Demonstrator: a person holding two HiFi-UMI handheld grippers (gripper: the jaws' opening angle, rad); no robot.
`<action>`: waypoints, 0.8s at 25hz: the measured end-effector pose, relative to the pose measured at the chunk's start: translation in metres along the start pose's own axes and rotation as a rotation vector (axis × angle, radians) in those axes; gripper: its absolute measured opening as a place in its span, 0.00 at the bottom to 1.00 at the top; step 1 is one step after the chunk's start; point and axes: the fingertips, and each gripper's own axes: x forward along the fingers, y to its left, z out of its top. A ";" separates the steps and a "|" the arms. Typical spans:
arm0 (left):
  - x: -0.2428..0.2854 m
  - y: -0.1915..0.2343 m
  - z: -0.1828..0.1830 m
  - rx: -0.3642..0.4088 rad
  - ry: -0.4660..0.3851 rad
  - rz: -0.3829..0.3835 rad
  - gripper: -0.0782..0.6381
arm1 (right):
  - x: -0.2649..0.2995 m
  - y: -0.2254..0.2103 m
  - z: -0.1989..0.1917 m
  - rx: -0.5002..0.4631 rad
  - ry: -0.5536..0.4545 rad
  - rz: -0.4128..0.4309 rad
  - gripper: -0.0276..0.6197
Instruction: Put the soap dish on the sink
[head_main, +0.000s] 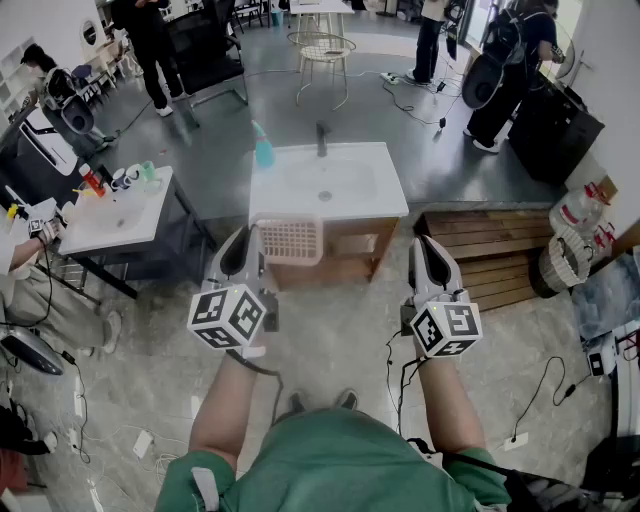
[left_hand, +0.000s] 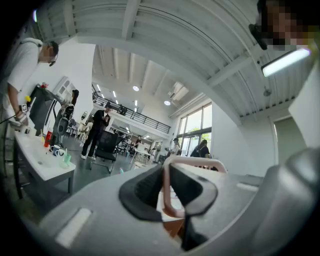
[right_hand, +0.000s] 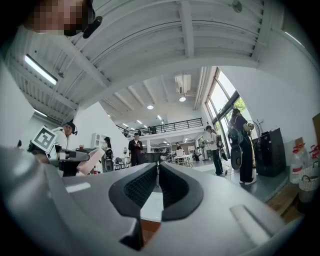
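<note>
The left gripper (head_main: 250, 238) is pinching the thin rim of a pink perforated plastic soap dish (head_main: 291, 241), likely light and stiff. At three o'clock, the right gripper (head_main: 430, 248) is sitting clenched and empty.

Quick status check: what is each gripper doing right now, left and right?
Left gripper: closed on the rim of the pink soap dish.
Right gripper: closed, with nothing between its jaws.
</note>
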 end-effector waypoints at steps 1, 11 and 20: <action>0.000 0.001 0.001 0.001 0.000 -0.001 0.17 | 0.001 0.002 0.001 0.001 -0.001 0.001 0.07; 0.006 0.004 0.000 -0.004 0.005 0.018 0.17 | 0.006 -0.004 -0.001 0.019 0.003 0.000 0.07; 0.012 -0.012 -0.009 0.014 -0.004 0.071 0.17 | 0.003 -0.033 0.003 0.019 -0.025 0.027 0.07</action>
